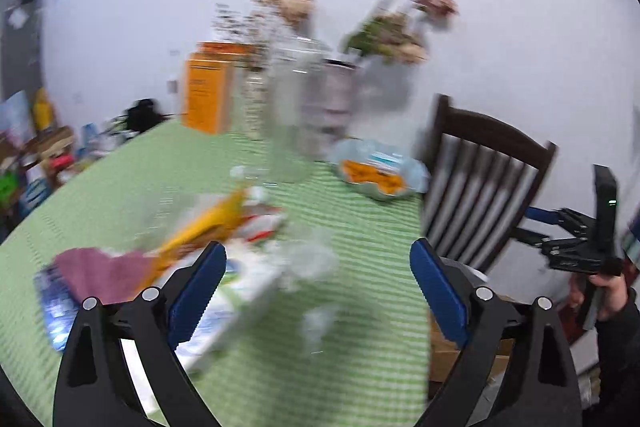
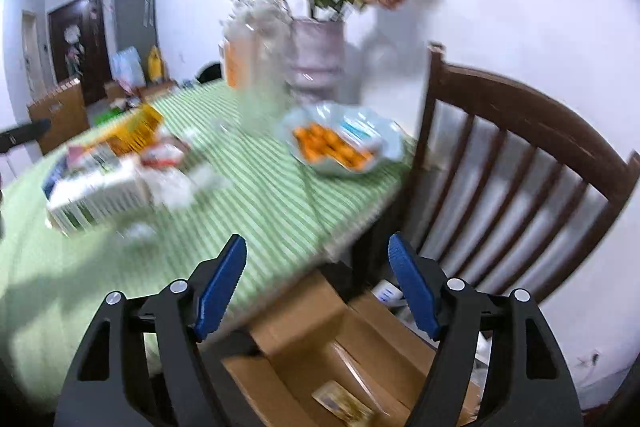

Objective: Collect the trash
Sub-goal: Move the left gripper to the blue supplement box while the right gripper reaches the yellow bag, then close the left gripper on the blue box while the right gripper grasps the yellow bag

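Trash lies on the green striped tablecloth (image 1: 352,327): a white-green carton (image 1: 232,311), a yellow wrapper (image 1: 204,227), a purple paper (image 1: 102,271) and crumpled clear plastic (image 1: 312,259). My left gripper (image 1: 318,259) hovers above the table, open, nothing between its blue pads. In the right wrist view the same carton (image 2: 96,195) and a yellow pack (image 2: 138,131) lie left. My right gripper (image 2: 318,257) is open and empty over the table's edge, above an open cardboard box (image 2: 320,355) on the floor holding a wrapper (image 2: 344,401). My right gripper also shows far right (image 1: 532,223).
A bowl of oranges (image 2: 344,143), a vase of flowers (image 2: 316,55), a clear jar (image 1: 296,107) and an orange box (image 1: 208,91) stand at the table's back. A dark wooden chair (image 2: 516,163) sits right of the table. Clutter fills the floor far left (image 1: 36,155).
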`<state>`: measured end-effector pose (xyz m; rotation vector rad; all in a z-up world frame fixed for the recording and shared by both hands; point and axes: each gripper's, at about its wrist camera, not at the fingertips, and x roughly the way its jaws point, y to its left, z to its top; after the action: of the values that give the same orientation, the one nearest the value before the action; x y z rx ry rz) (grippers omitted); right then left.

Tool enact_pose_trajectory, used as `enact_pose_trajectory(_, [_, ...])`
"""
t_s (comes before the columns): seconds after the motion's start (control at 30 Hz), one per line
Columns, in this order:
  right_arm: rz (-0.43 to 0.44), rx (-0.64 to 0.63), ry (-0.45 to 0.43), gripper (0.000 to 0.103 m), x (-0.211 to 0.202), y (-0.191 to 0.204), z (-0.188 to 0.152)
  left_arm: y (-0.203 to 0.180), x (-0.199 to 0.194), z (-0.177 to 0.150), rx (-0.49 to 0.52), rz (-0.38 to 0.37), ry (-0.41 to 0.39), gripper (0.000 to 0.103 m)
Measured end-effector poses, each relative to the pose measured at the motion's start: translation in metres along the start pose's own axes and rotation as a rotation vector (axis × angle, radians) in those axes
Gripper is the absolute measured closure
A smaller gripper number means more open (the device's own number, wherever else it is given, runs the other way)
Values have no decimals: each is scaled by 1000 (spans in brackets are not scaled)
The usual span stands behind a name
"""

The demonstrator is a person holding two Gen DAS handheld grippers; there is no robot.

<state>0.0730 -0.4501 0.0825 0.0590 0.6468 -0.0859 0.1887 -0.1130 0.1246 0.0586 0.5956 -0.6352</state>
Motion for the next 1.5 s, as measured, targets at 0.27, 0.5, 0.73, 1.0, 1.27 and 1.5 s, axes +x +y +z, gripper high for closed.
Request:
enact_pose_trajectory(0.27, [126,-201,-54,27,11,100,39,97,-44,-7,-87,227,3,13])
enact_pose_trajectory(0.5, [227,-368,-43,27,40,191,56,166,-62,-34,-221,330,41,13])
enact_pose_trajectory(0.73, [326,-235,22,27,83,233,102,227,-40,-60,-430,384,135,13])
enact_pose_trajectory(1.0, [383,5,129,27,151,240,138,236,2,-74,-452,366,201,13])
enact_pose_trajectory(1.27, [403,112,257,34,205,241,140,236,38,-85,-363,438,250,9])
enact_pose_trajectory(1.5, [475,217,290,91,215,220,134,255,37,-101,-405,430,294,9])
